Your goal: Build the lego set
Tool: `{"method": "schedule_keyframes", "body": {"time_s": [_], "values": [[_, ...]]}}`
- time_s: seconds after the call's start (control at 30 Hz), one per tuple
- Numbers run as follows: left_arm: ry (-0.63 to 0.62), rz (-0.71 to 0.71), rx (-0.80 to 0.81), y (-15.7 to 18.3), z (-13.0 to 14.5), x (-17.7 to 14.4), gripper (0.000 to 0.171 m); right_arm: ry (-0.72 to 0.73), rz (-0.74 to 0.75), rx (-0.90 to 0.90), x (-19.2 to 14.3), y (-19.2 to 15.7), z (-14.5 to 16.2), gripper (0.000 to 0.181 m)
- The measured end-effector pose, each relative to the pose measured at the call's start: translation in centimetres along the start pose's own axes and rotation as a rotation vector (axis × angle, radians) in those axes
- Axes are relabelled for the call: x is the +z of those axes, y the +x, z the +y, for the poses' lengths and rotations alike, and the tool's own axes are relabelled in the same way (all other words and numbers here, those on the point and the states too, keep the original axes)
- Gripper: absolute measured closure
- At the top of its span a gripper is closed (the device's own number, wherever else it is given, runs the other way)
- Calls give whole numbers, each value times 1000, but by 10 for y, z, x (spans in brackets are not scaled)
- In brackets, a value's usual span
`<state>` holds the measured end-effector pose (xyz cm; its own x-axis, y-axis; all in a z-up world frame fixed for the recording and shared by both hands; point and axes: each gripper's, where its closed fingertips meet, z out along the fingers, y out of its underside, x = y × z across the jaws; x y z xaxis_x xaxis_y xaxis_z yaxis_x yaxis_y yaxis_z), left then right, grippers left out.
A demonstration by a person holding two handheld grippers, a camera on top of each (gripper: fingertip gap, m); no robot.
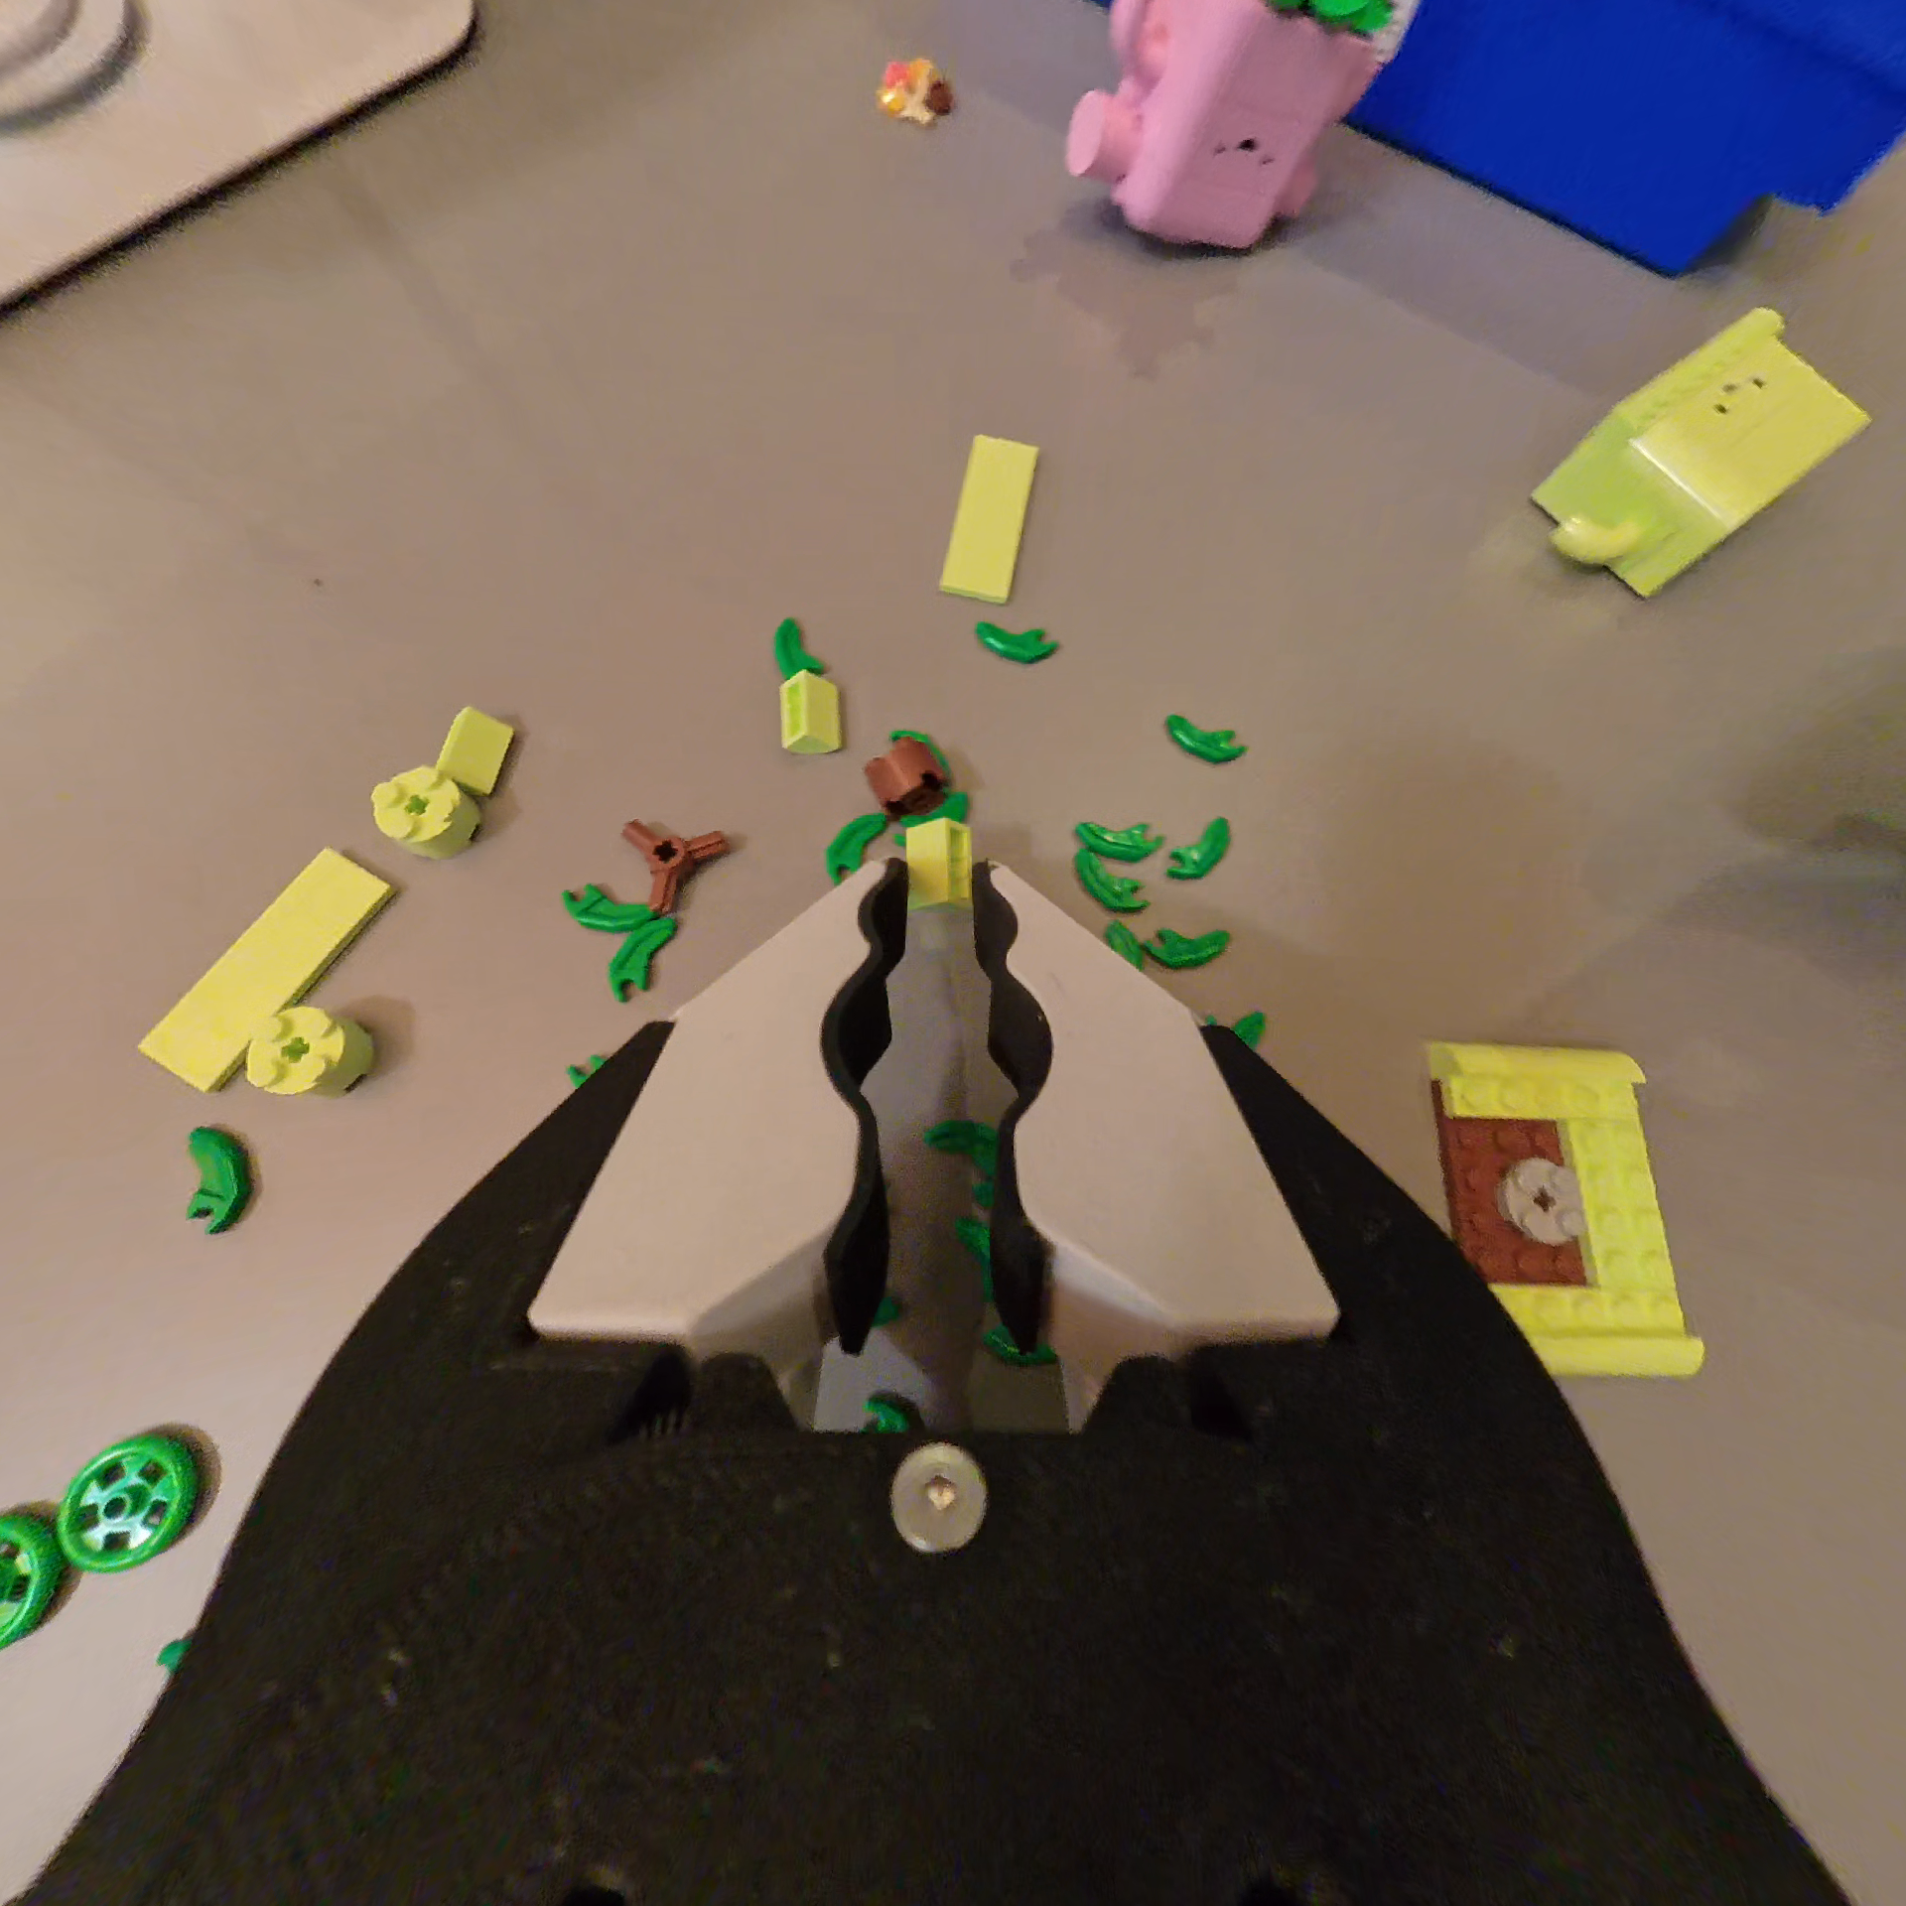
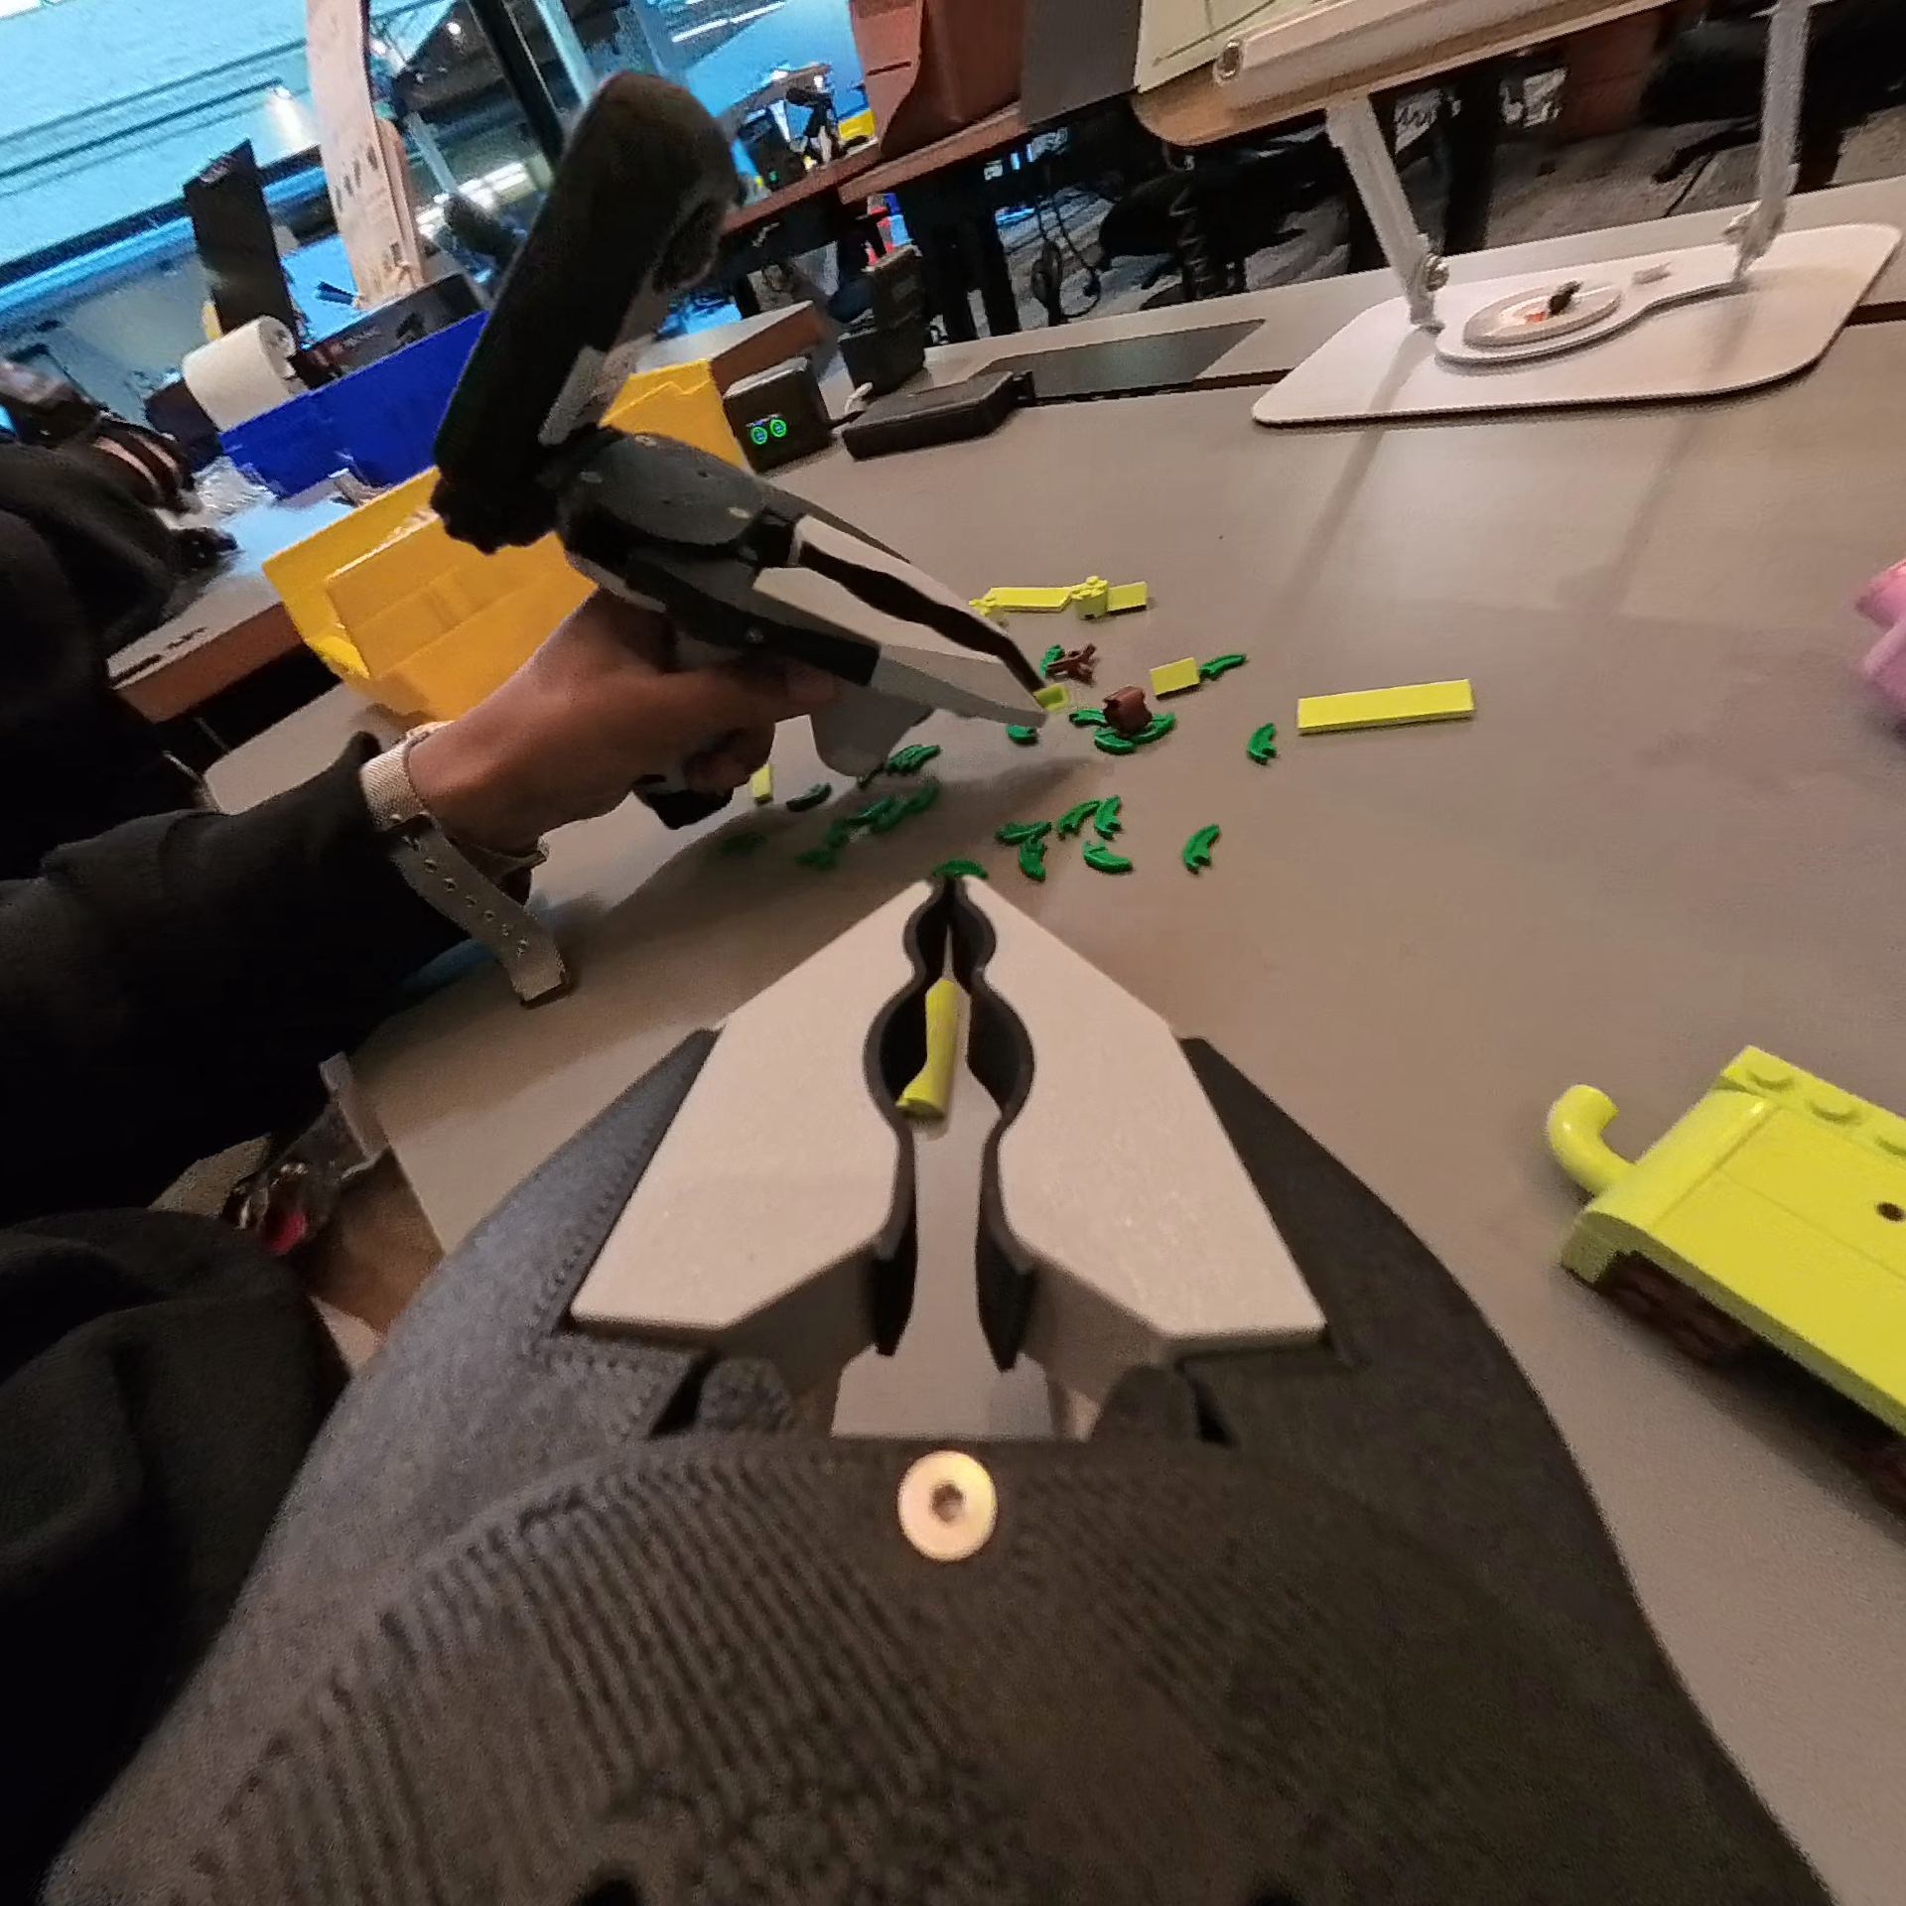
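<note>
Lime small brick (image 1: pixel 937 864) pinched at my left tool (image 1: pixel 939 877) tips, held above scattered green leaf pieces (image 1: pixel 1117 841) on the grey surface (image 1: pixel 619 464). My right tool (image 2: pixel 949 902), tips pressed together, grips 1 lime rod (image 2: pixel 933 1047) farther back between its fingers.

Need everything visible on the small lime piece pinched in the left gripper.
The small lime piece is a short, blocky yellow-green brick of glossy plastic. It is clamped at the very tips of the left gripper, standing roughly upright, with its top poking out beyond the fingertips. In the right wrist view the same piece is held off the grey table, hanging above the scattered green leaf pieces and near a brown round brick. Only the black finger pads touch it. Its underside is hidden.
</note>
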<state>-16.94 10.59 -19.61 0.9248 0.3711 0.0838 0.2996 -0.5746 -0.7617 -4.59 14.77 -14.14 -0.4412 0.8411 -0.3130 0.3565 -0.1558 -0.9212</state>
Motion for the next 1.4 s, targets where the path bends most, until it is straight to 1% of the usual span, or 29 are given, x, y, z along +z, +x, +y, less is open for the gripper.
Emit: {"method": "schedule_keyframes", "body": {"time_s": [0.13,0.2,0.27,0.33,0.4,0.47,0.5,0.53,0.63,0.73,0.77,0.83,0.87,1.0,1.1,1.13,1.2,1.3,1.4], "values": [[-4,-21,96,11,10,-13,160,-27,-14,-6,3,-2,4,181],[40,-24,127,17,9,-24,161,-44,-3,-25,5,-3,6,181],[105,20,181,32,6,-35,161,-65,7,-52,7,-4,9,181],[144,29,272,47,9,-43,161,-96,5,-74,10,-7,13,181],[146,-12,409,57,17,-46,161,-123,-11,-79,13,-10,17,181],[136,-29,533,70,23,-46,161,-127,-64,-42,17,-19,16,171],[130,-22,580,78,24,-46,161,-126,-101,-9,18,-24,14,163],[132,-34,617,83,23,-45,161,-126,-125,29,20,-28,11,158],[183,-21,710,102,17,-49,161,-169,-152,104,25,-30,11,151],[232,24,770,121,18,-56,161,-268,-182,135,29,-34,25,145],[233,30,788,125,20,-58,162,-285,-211,154,28,-38,29,148],[232,30,834,131,24,-60,162,-270,-269,204,25,-46,29,172],[238,34,851,134,24,-61,162,-259,-289,227,23,-48,29,173],[247,91,841,144,27,-62,162,-249,-344,282,14,-51,32,175],[244,132,819,151,30,-60,161,-255,-347,285,9,-51,35,177],[241,142,809,152,31,-59,157,-259,-340,278,9,-50,36,177],[234,157,775,152,32,-58,145,-268,-314,253,8,-45,38,177],[224,160,694,144,34,-58,141,-278,-248,197,6,-34,40,177],[216,161,608,134,37,-57,139,-309,-137,108,4,-17,48,177]]}}
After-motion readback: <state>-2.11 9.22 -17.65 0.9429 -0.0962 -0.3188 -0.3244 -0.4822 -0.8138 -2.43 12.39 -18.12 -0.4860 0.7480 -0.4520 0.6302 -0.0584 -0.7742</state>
